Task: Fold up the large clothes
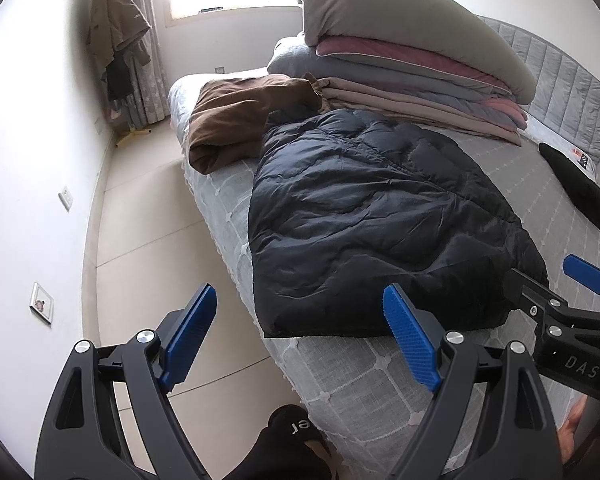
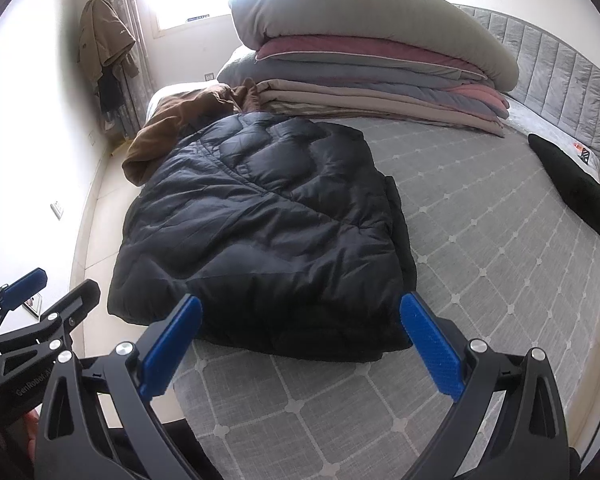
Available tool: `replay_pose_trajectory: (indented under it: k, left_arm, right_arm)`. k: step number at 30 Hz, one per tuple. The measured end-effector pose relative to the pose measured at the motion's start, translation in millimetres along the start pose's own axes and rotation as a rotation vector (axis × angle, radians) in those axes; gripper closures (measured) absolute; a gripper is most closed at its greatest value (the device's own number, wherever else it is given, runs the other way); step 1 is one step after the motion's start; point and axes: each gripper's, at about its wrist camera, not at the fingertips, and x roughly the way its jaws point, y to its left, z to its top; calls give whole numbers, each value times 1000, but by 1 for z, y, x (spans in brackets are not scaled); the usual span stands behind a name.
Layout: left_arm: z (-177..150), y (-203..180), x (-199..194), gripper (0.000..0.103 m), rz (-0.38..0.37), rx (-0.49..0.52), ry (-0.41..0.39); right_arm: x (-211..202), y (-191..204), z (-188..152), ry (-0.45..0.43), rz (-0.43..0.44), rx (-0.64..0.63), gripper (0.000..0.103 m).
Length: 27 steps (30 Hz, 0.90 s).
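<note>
A large black puffer jacket (image 1: 364,216) lies folded lengthwise on the grey bed (image 1: 380,376), along its left side; it also shows in the right wrist view (image 2: 268,232). My left gripper (image 1: 300,300) is open and empty, held above the bed's near corner just short of the jacket's near hem. My right gripper (image 2: 300,312) is open and empty, just short of the same hem. The right gripper also shows at the right edge of the left wrist view (image 1: 548,280). The left gripper shows at the left edge of the right wrist view (image 2: 56,280).
A brown garment (image 1: 240,120) lies crumpled beyond the jacket. A stack of folded quilts (image 1: 412,64) fills the bed's far end. A black item (image 2: 576,188) lies by the padded headboard (image 2: 560,76). Coats (image 1: 116,36) hang in the corner. Floor tiles (image 1: 152,240) lie left.
</note>
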Motion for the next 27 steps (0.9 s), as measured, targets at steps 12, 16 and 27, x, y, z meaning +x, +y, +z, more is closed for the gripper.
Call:
replay_pose_trajectory:
  k: [12,16,27]
  left_arm:
    - [0,-2,1,21,-4,3,1]
    - [1,-2,0,21,-5,5,0]
    - [1,-6,1,21,-10,9,0]
  right_arm:
    - [2,-1,0,7,8,0,7]
    - [2,-2,0,8,10,-1,7]
    - [4,-4,0,10,19,0,7]
